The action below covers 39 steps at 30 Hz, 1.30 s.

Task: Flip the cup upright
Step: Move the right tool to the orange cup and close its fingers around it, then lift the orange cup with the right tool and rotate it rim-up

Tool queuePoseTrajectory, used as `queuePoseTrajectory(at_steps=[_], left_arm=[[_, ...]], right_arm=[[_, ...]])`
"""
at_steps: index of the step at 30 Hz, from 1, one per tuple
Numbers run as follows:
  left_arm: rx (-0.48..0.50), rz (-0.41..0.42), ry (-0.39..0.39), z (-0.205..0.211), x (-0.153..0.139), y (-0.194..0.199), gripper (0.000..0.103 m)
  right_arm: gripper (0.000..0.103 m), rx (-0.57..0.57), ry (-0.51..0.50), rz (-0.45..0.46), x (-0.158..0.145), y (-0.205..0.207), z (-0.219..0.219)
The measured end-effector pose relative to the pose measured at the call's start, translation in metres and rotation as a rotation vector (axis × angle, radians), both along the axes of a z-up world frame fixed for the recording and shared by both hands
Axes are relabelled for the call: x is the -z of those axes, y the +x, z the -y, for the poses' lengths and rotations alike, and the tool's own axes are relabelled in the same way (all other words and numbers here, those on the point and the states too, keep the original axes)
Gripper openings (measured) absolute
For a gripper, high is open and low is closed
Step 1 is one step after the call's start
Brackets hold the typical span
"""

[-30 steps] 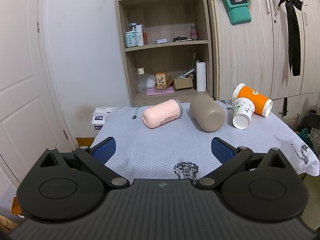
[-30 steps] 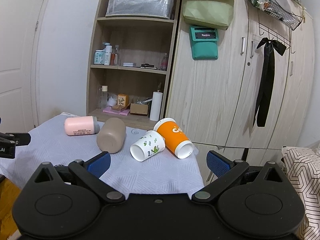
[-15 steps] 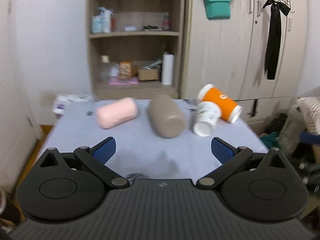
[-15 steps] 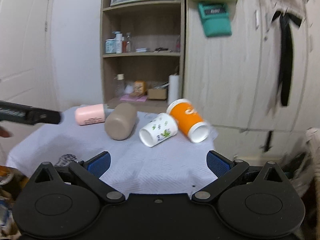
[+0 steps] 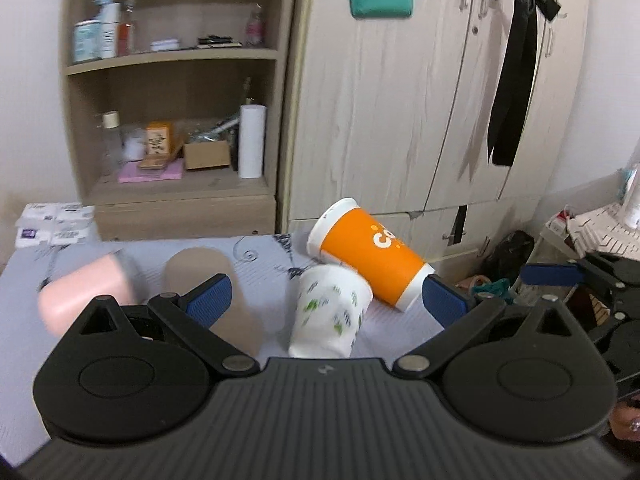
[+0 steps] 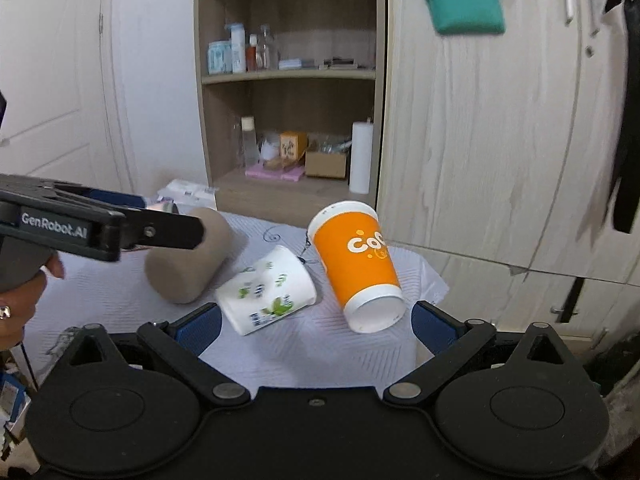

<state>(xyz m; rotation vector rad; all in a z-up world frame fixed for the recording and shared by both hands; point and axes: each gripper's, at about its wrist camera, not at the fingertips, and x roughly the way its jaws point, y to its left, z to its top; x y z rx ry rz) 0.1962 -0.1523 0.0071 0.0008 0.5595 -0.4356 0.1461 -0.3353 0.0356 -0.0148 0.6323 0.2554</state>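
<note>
The left gripper (image 5: 326, 300) is held low over the near edge of the table (image 6: 304, 344), level and pointing toward the back, its blue pads (image 5: 210, 300) spread wide with nothing between them. Seen from the right wrist view, its body reaches in from the left side, with the person's hand (image 6: 20, 292) wrapped around the grip. The right gripper (image 6: 316, 322) sits at the near right corner of the table, also level, fingers spread wide and empty.

Four cups lie on their sides on the white cloth. The orange cup (image 6: 356, 264) lies near the back right corner, open mouth toward the near right edge. The white leaf-print cup (image 6: 268, 290) lies just left of it, touching or nearly so, mouth toward the near edge. The brown cup (image 6: 188, 260) is left of centre, and the pink cup (image 5: 84, 292), blurred, lies toward the left edge.

Compared with a second ago, the left gripper has swung rightward and closer: the white and orange cups, then at the right of its view, now sit between its fingers, and the pink cup has slid to the left margin. The right gripper has also advanced, so the cups fill more of its view. None of the cups has moved; both sets of tongs remain as wide as before.
</note>
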Motion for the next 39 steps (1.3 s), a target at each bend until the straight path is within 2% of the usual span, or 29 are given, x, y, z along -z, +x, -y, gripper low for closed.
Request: queuePoseTrajectory(at_steps=[6,12,15,24,25,27,34,39], left_arm=[[0.018,-0.025,0.016,0.021,0.006,0.043,0.100],[0.029,-0.078,-0.014,0.023,0.015,0.071,0.100],[0.020,-0.070,-0.017,0.022,0.017,0.077,0.100],[0.025,-0.050,0.016,0.021,0.020,0.078,0.100],[0.025,-0.045,0.020,0.021,0.020,0.078,0.100],[0.029,-0.041,0.025,0.020,0.019,0.076,0.100],[0.032,-0.014,0.032,0.015,0.018,0.067,0.100],[0.036,-0.013,0.004,0.010,0.015,0.052,0.100]], right_arm=[[0.087,-0.054,0.008,-0.087,0.019,0.060,0.013],[0.087,-0.099,-0.049,-0.149,0.038,0.109,0.017],[0.087,-0.137,-0.068,-0.182,0.045,0.124,0.018],[0.088,-0.153,-0.063,-0.249,0.059,0.160,0.021],[0.087,-0.153,-0.054,-0.259,0.061,0.163,0.021],[0.075,-0.146,-0.020,-0.280,0.064,0.166,0.022],[0.074,-0.052,0.035,-0.248,0.059,0.147,0.034],[0.074,0.011,0.047,-0.240,0.051,0.117,0.039]])
